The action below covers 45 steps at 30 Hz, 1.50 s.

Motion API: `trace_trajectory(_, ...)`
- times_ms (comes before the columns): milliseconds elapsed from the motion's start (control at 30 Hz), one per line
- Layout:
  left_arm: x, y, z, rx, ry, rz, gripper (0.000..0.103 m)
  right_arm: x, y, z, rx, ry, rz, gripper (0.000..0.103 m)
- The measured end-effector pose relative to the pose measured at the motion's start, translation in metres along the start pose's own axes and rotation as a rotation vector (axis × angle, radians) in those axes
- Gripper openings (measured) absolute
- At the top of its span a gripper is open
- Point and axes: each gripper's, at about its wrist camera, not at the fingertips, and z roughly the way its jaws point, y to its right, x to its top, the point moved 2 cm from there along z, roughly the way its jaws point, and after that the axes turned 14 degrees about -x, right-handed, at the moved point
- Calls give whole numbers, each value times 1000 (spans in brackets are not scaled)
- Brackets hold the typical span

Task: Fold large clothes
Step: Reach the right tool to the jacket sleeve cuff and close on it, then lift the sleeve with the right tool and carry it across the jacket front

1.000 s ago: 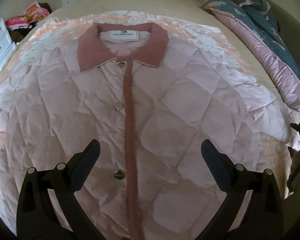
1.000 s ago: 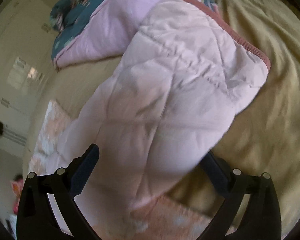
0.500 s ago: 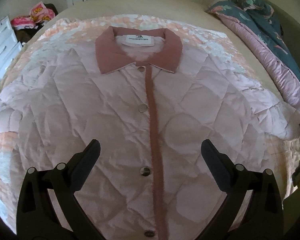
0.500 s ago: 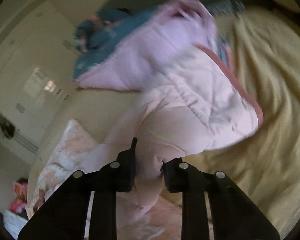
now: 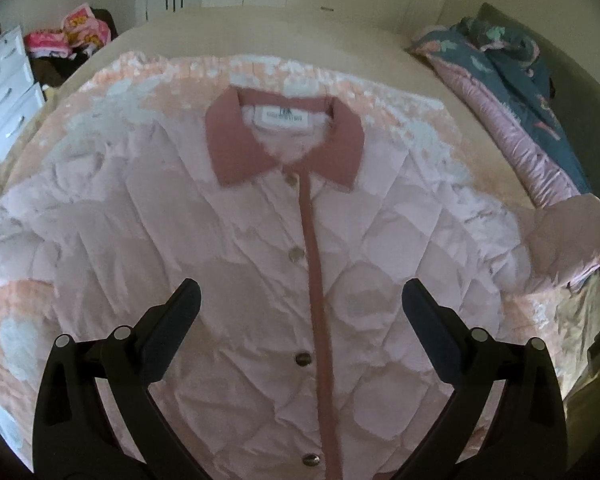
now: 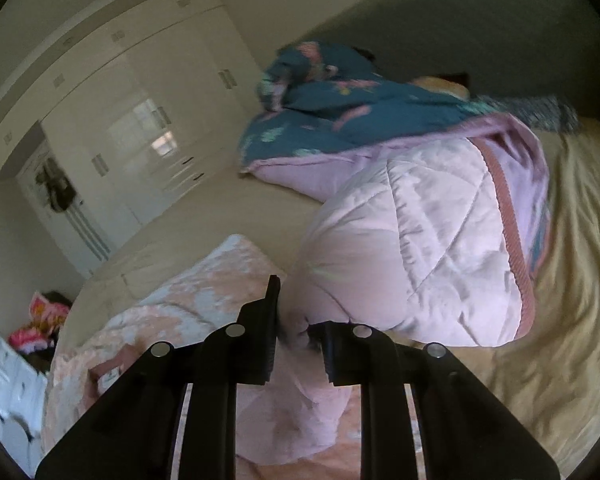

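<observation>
My right gripper, wide apart a second ago, is now clamped on the sleeve of the jacket, which lies buttoned on the bed with its collar away from my idle, wide-apart left gripper, so the sleeve folds leftward across it.

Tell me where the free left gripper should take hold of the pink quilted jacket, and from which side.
Probably the jacket's other sleeve, at the picture's left edge, coming from above. It lies flat and spread, mirroring the sleeve the right gripper has pinched. The left gripper is open above the front.
</observation>
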Motion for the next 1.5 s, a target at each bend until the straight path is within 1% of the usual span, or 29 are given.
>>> trace_trajectory(200, 18, 0, -22, -10, 43, 27, 94, 6, -53, -22, 67, 41, -114, 18)
trace_trajectory(367, 25, -6, -33, -19, 55, 12, 94, 3, -94, -37, 116, 60, -180, 18)
trace_trajectory(433, 28, -10, -36, -10, 58, 7, 94, 0, -110, -42, 138, 68, -207, 18)
trace_trajectory(567, 34, -21, -44, -24, 73, -12, 94, -6, -138, -54, 167, 87, -257, 18)
trace_trajectory(800, 43, -41, -56, -9, 102, -23, 94, -16, -185, -74, 220, 128, -339, 18)
trace_trajectory(1000, 43, -68, -66, -35, 120, -86, 94, -28, -221, -86, 292, 146, -397, 18)
trace_trajectory(1167, 45, -87, -72, -31, 133, -115, 94, -44, -254, -93, 357, 143, -437, 18)
trace_trajectory(1233, 44, -95, -74, -41, 141, -134, 94, -55, -268, -96, 376, 138, -467, 18)
trace_trajectory(1333, 44, -103, -77, -59, 148, -141, 94, -72, -285, -94, 400, 108, -491, 18)
trace_trajectory(1500, 42, -113, -77, -51, 147, -139, 94, -101, -307, -90, 435, 52, -525, 19)
